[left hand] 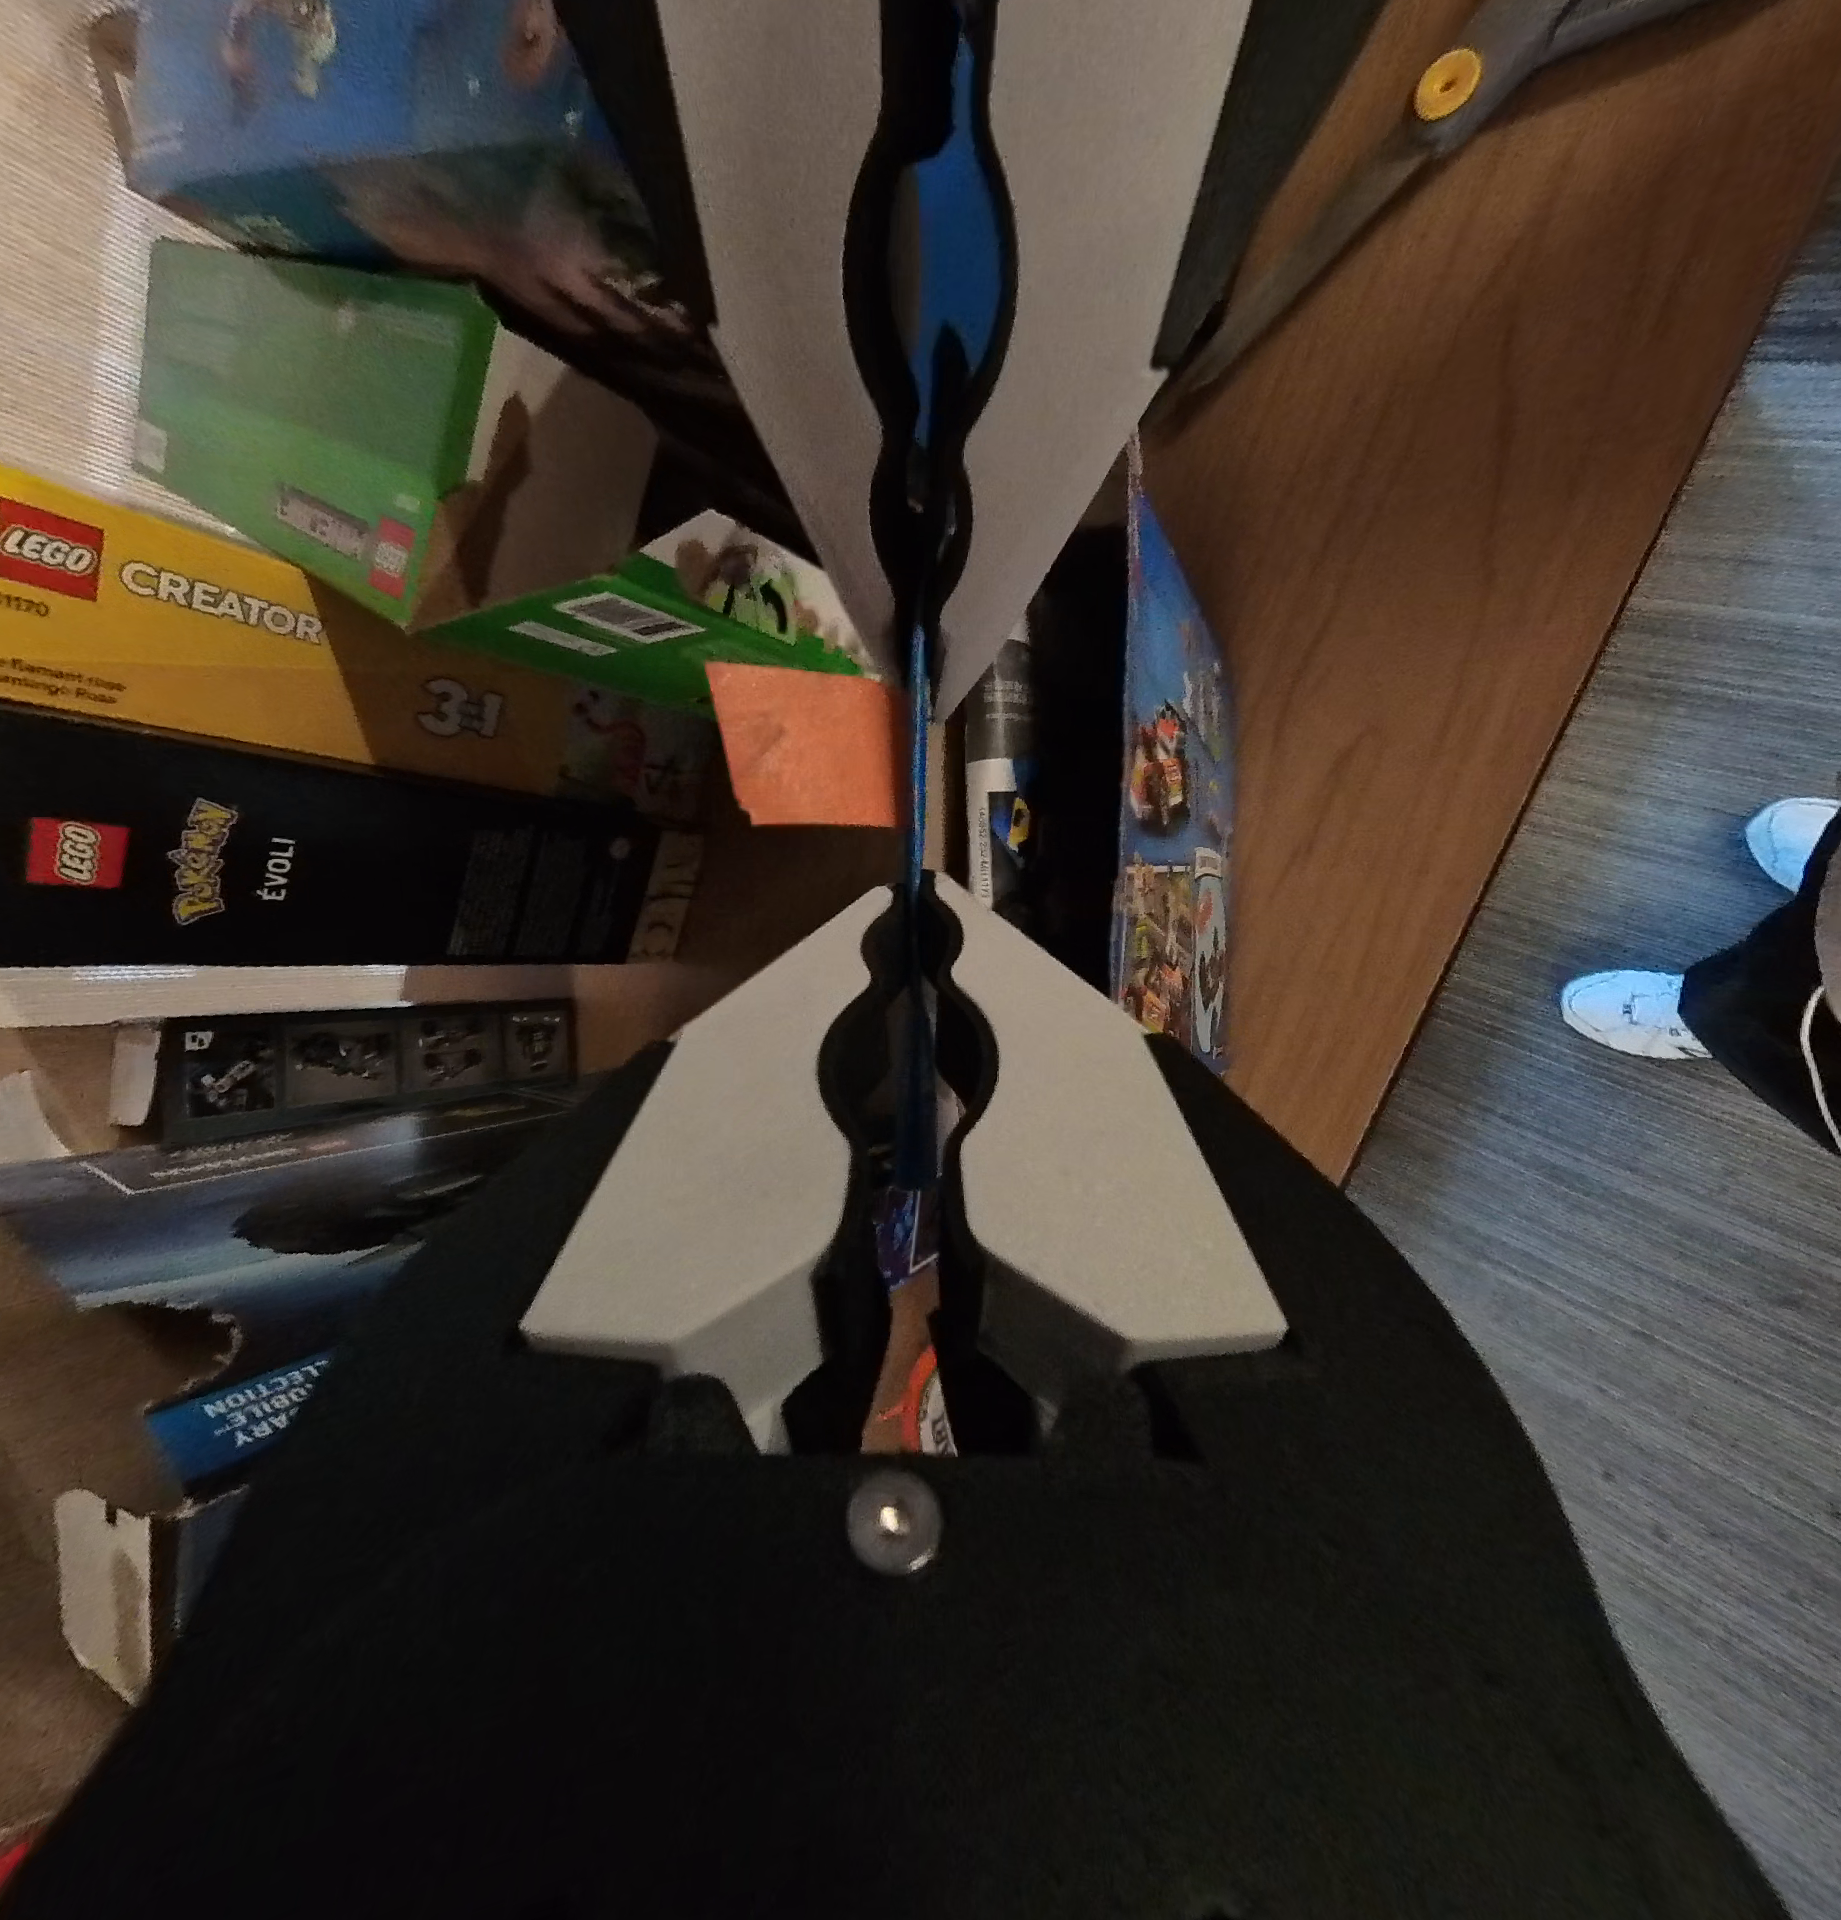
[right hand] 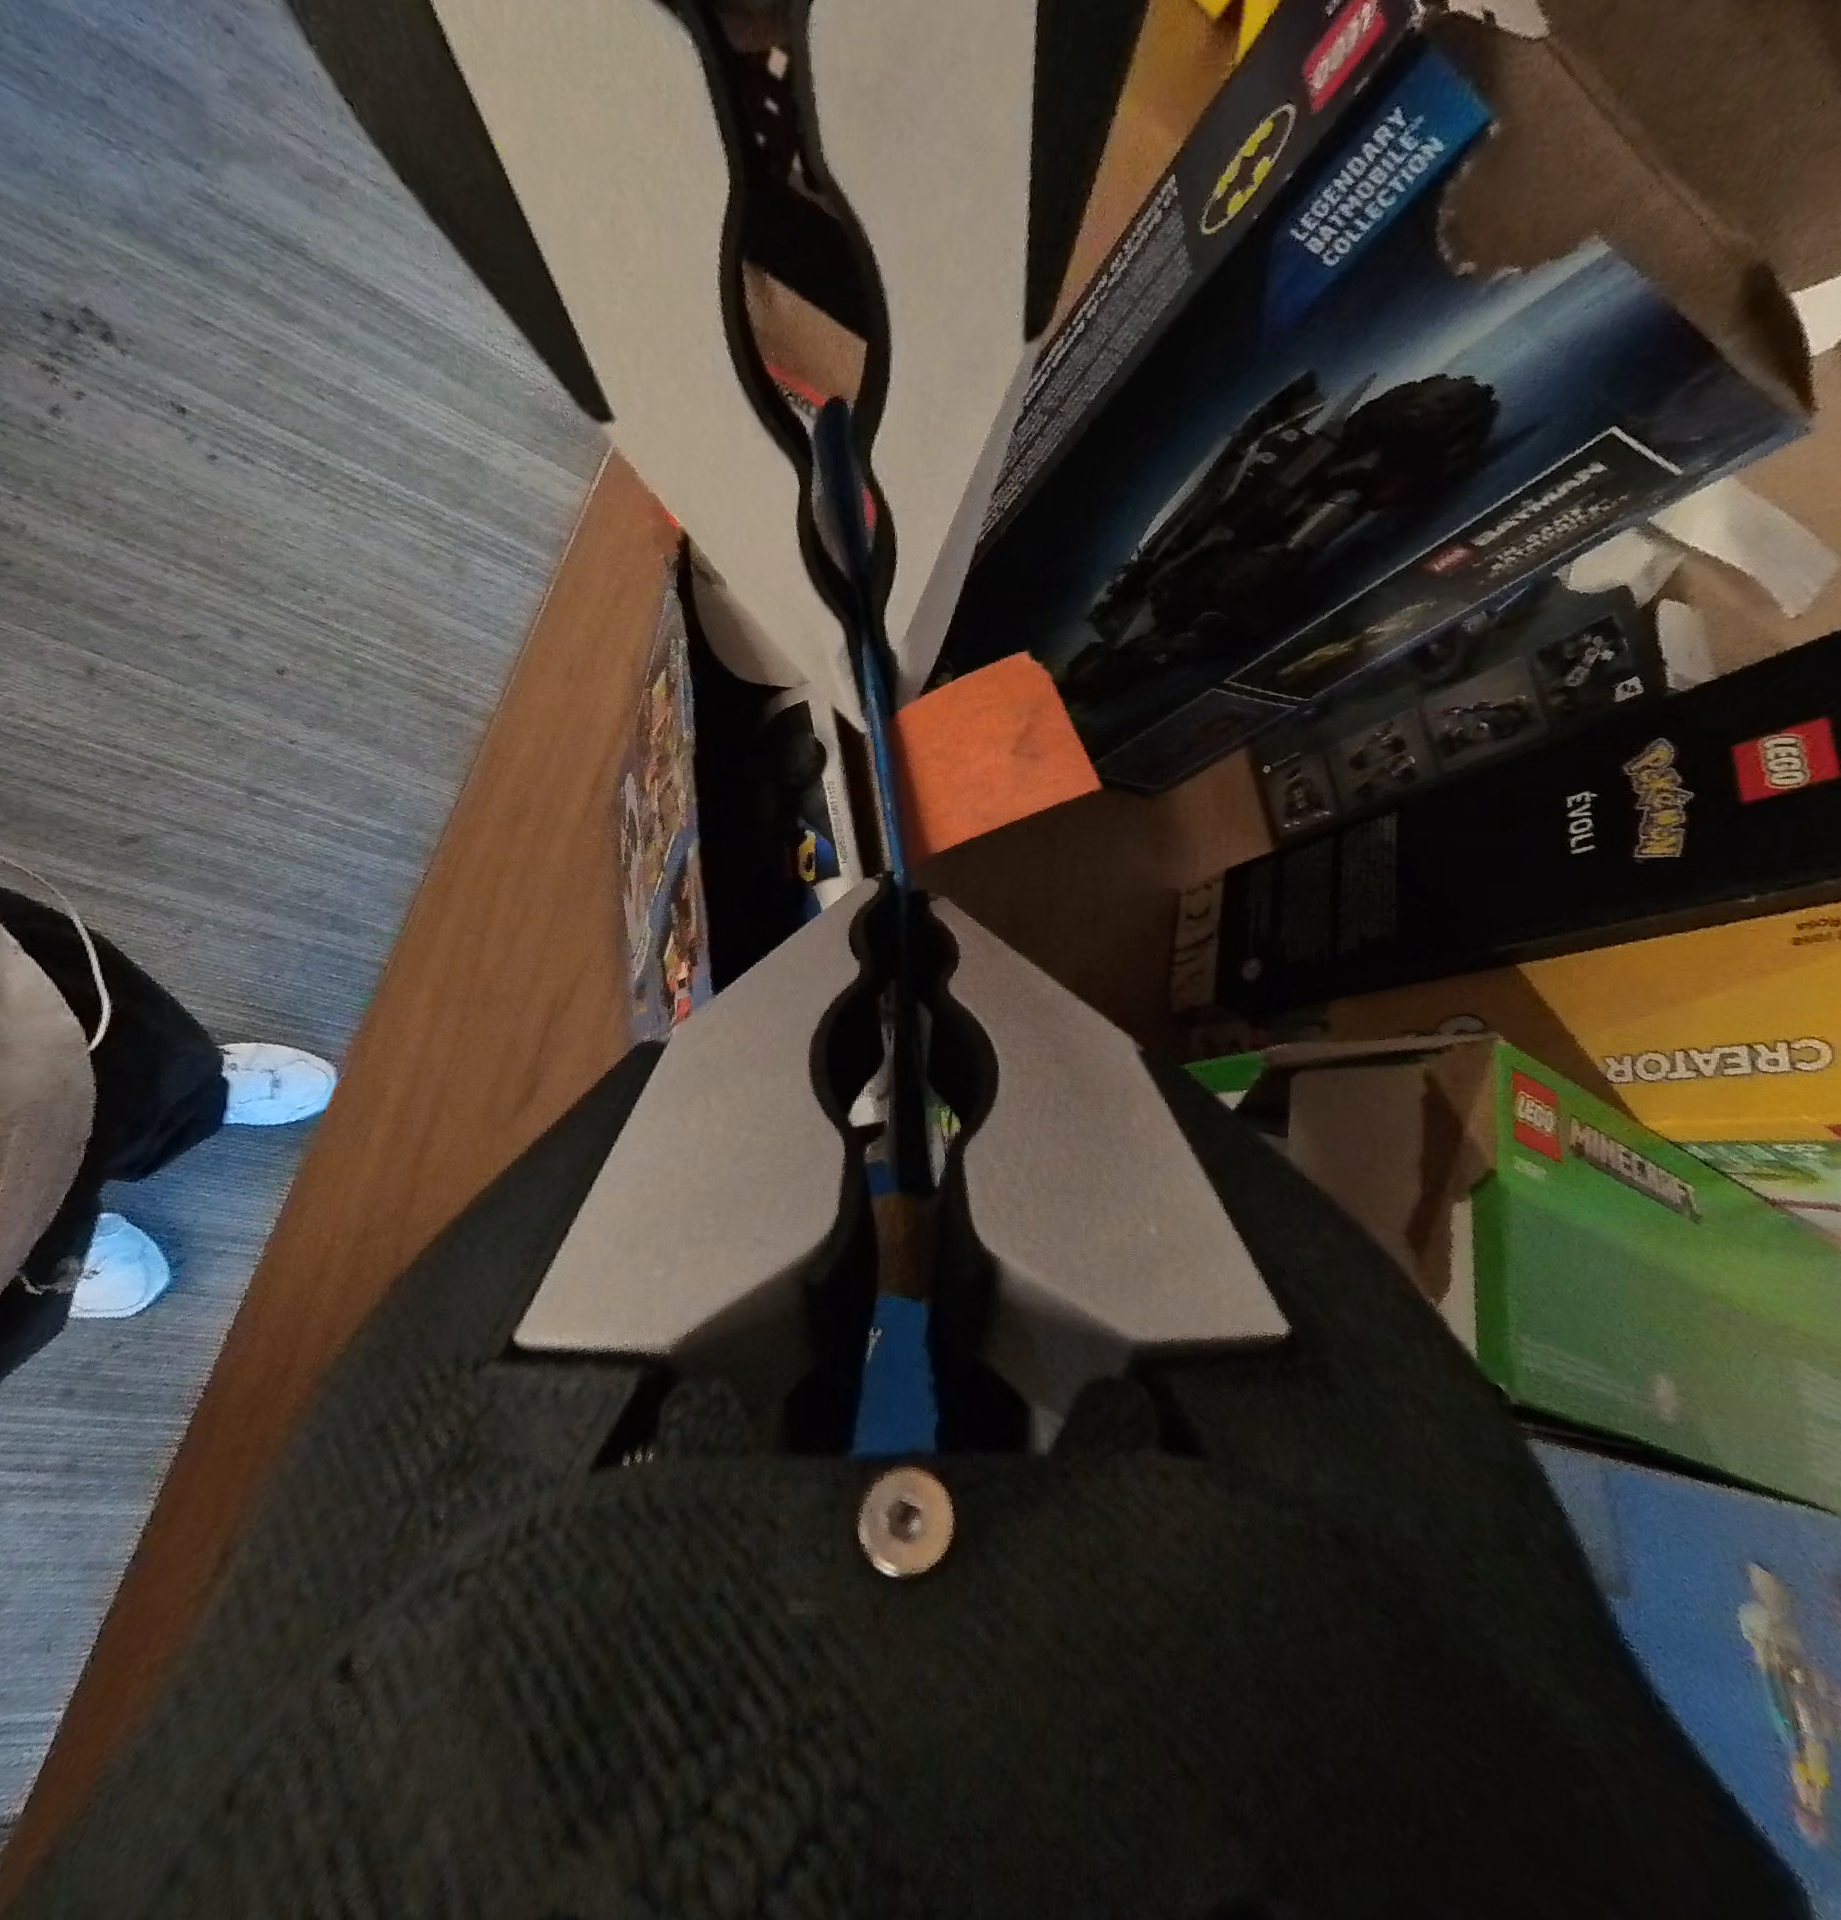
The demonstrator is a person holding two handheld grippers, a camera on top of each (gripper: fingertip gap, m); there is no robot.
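My left gripper is shut on a thin blue cardboard panel, seen edge-on. My right gripper faces it from above and is shut on the same panel. In the right wrist view the right gripper pinches the panel and the left gripper meets it from the top. A piece of orange tape sticks out from the panel between the two tips; it also shows in the right wrist view. The panel seems to be one wall of an open blue toy box with a booklet inside.
Several toy boxes lie stacked to one side: a yellow box, a black box, a green box and a dark car box. A wooden board borders the blue box. A person's white shoes stand on the grey floor.
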